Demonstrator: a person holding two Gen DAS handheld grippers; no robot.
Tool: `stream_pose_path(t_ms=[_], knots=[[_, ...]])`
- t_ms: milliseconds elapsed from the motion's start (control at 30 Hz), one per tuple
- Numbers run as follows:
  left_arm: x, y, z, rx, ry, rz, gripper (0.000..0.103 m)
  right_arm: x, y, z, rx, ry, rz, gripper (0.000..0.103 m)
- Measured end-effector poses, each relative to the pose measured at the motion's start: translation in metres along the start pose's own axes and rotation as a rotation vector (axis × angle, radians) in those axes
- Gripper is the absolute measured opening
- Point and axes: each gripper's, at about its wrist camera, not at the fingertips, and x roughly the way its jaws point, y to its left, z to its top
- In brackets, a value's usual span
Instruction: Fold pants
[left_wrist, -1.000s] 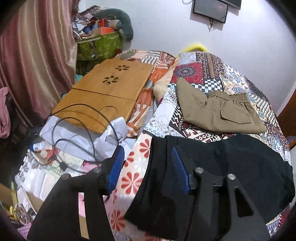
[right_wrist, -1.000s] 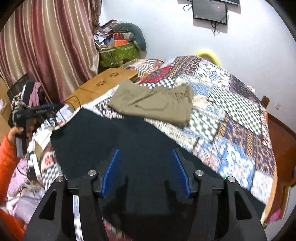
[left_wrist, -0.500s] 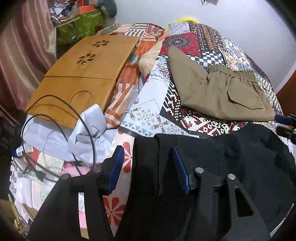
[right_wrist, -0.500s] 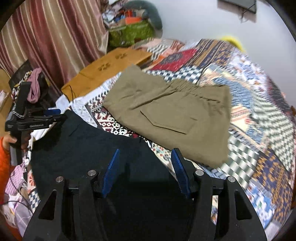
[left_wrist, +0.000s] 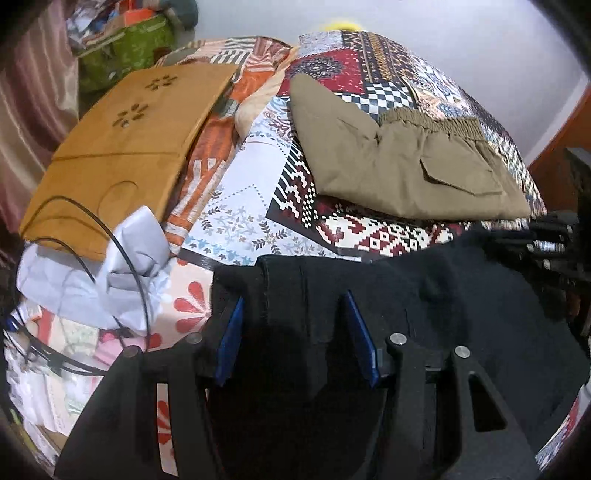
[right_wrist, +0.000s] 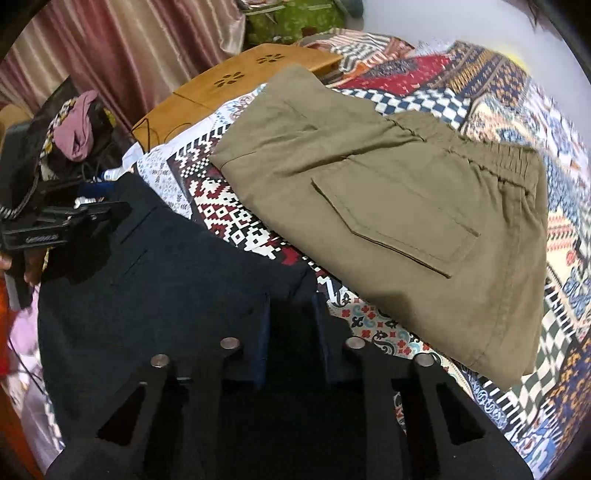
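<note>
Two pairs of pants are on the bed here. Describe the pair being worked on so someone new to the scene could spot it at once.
Start at the bed's patchwork quilt. At its near edge, under both grippers, lie the dark pants, spread flat. They are almost black, while the khaki pants farther up the quilt are folded, with an elastic waistband and a flap pocket.

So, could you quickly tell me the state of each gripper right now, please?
Left gripper: open, with the edge of the black pants between its pads.
Right gripper: jaws closing, black pants fabric between them.
</note>
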Motion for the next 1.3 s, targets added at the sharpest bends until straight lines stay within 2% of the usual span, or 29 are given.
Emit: stream_pose_path(t_ms=[33, 67, 100, 167, 233, 433, 633, 700, 767, 900, 1000, 1067, 1133, 1300], knots=[[0.0, 0.002, 0.001, -0.024, -0.005, -0.009, 0.051, -0.001, 0.001, 0.001, -0.019, -0.008, -0.012, 0.012], [0.0, 0.003, 0.002, -0.035, -0.011, -0.02, 0.043, -0.003, 0.004, 0.0, -0.037, -0.018, -0.027, 0.01], [-0.001, 0.002, 0.003, -0.04, -0.018, -0.024, 0.042, -0.006, 0.009, -0.001, -0.058, -0.033, -0.048, 0.009], [-0.005, -0.002, 0.002, -0.019, -0.045, 0.01, 0.025, -0.009, 0.012, -0.002, -0.081, -0.055, -0.067, 0.008], [-0.009, -0.004, 0.001, 0.001, -0.061, 0.04, 0.019, -0.015, 0.013, -0.002, -0.091, -0.085, -0.084, 0.006], [-0.011, -0.003, -0.001, 0.023, -0.074, 0.086, 0.015, -0.016, 0.011, 0.005, -0.118, -0.116, -0.133, 0.005], [-0.005, -0.007, -0.002, 0.079, -0.081, 0.161, 0.016, 0.002, 0.005, 0.008, -0.112, -0.082, -0.21, 0.004], [-0.004, -0.005, -0.001, 0.077, -0.069, 0.146, 0.017, 0.003, -0.001, 0.008, -0.074, -0.056, -0.19, 0.004], [-0.009, -0.004, 0.0, 0.069, -0.068, 0.141, 0.023, -0.004, -0.005, 0.006, -0.047, -0.058, -0.165, 0.004], [-0.031, -0.006, -0.005, 0.06, -0.093, 0.159, 0.027, -0.042, -0.013, -0.002, 0.024, -0.12, -0.156, 0.005], [-0.057, -0.009, -0.009, 0.058, -0.138, 0.167, 0.041, -0.08, -0.023, -0.016, 0.097, -0.184, -0.171, 0.006], [-0.076, -0.011, -0.013, 0.062, -0.176, 0.176, 0.05, -0.107, -0.03, -0.028, 0.146, -0.225, -0.194, 0.008], [-0.09, -0.015, -0.015, 0.073, -0.197, 0.181, 0.051, -0.134, -0.034, -0.045, 0.187, -0.264, -0.231, 0.01], [-0.117, -0.015, -0.032, 0.083, -0.225, 0.196, 0.059, -0.197, -0.041, -0.102, 0.293, -0.352, -0.331, 0.028]])
